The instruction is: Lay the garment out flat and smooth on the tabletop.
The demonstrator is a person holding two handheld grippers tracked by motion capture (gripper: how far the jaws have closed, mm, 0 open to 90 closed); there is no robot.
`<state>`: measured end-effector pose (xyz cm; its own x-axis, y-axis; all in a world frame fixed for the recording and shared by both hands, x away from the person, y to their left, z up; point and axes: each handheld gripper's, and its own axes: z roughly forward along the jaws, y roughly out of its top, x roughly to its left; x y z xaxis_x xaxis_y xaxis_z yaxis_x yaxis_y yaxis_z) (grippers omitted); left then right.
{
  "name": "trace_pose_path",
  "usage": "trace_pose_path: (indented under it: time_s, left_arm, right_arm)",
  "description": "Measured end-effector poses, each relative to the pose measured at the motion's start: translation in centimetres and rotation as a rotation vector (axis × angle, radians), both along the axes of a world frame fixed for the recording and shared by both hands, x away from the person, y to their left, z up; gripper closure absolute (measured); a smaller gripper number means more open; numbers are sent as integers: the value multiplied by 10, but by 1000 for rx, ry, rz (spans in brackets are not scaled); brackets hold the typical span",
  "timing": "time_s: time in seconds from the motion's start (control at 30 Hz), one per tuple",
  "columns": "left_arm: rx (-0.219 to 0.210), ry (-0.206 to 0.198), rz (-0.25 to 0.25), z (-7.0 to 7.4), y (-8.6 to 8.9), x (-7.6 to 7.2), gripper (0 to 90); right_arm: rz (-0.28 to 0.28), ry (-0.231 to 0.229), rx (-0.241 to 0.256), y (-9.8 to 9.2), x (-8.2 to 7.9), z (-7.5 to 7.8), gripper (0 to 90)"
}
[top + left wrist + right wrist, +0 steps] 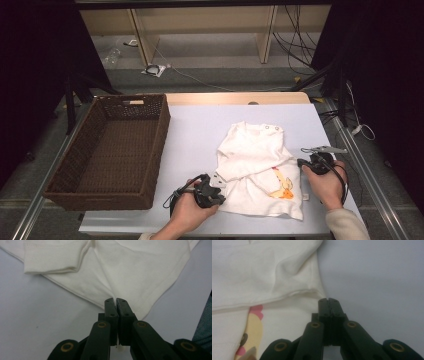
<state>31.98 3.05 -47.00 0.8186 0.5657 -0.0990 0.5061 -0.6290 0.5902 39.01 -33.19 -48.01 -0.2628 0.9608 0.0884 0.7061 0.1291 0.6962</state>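
While my left gripper (115,300) is clamped on the near edge of the white baby shirt (260,167), pinching a little fold of cloth, my right gripper (328,300) sits at the shirt's right edge with its jaws pressed together; whether it has any fabric between them I can't quite tell. Spread on the white table (197,132), the shirt lies well right of the brown wicker basket (112,152).

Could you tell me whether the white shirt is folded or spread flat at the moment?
Partly folded: the white shirt has both sleeves turned in across its front, above the chick print, while its body lies unfolded on the table.
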Motion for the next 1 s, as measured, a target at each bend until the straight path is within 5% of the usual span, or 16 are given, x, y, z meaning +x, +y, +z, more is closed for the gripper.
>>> trace_pose_path:
  time_s: [0.2, 0.27, 0.33, 0.47, 0.7, 1.0]
  left_arm:
    - [-5, 6, -23, 0, -7, -2, 869]
    - [-3, 6, -28, -1, -10, -3, 868]
    - [-11, 4, -28, -1, -9, -3, 855]
    - [-15, -1, -26, 2, -5, -3, 796]
    - [-5, 8, -35, 2, 2, -6, 745]
    - [11, 40, -56, -5, -3, -9, 759]
  right_arm:
    - [-35, 6, -5, -21, -1, 0, 900]
    - [-12, 10, -8, -23, -1, -1, 897]
    - [17, -31, -38, -21, -6, 4, 784]
    - [51, -37, -45, -19, -21, 15, 769]
    - [200, 123, -31, -14, -85, 19, 698]
    - [219, 221, -29, -5, -119, 16, 693]
